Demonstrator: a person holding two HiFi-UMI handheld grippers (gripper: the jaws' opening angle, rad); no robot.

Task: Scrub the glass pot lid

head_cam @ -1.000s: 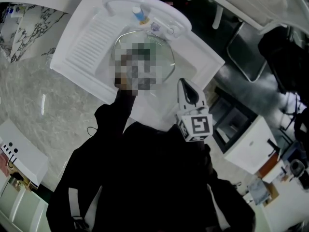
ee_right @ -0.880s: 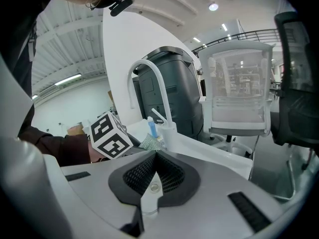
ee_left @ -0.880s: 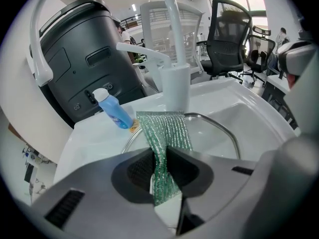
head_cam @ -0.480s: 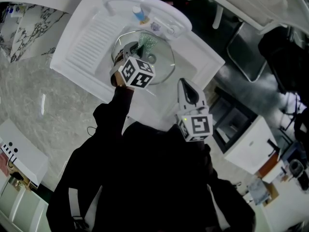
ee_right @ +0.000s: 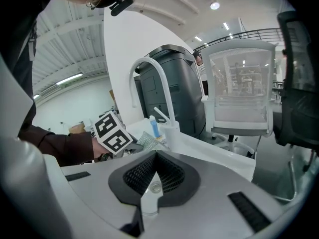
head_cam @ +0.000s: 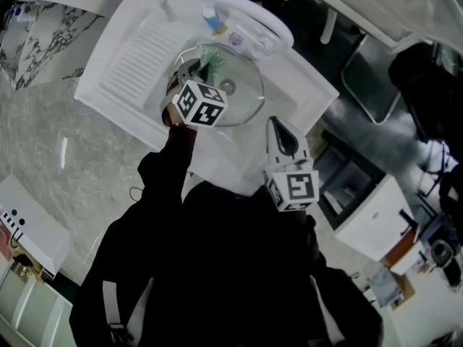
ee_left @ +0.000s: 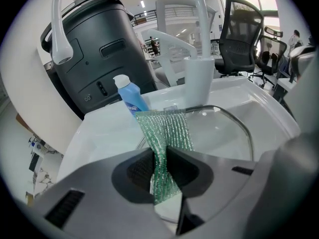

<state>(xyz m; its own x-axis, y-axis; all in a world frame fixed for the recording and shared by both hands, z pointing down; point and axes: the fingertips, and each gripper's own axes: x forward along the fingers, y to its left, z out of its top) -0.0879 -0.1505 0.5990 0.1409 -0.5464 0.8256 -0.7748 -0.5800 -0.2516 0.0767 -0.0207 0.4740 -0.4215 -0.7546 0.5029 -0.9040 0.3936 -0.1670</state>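
Observation:
The glass pot lid lies in the white sink basin, with its metal rim showing in the left gripper view. My left gripper hovers over the lid's left part and is shut on a green mesh scrub cloth. The cloth fans out past the jaws toward the faucet. My right gripper is shut with nothing in it, near the sink's front edge to the right of the lid. In the right gripper view its jaws meet, and the left gripper's marker cube shows beyond them.
A white arched faucet rises behind the basin, with a blue soap bottle beside it. A ribbed drainboard lies left of the basin. A grey bin stands behind the sink; office chairs stand to the right.
My left gripper has shifted a little up and left over the lid, with the green cloth still in it. The right gripper has stayed in place.

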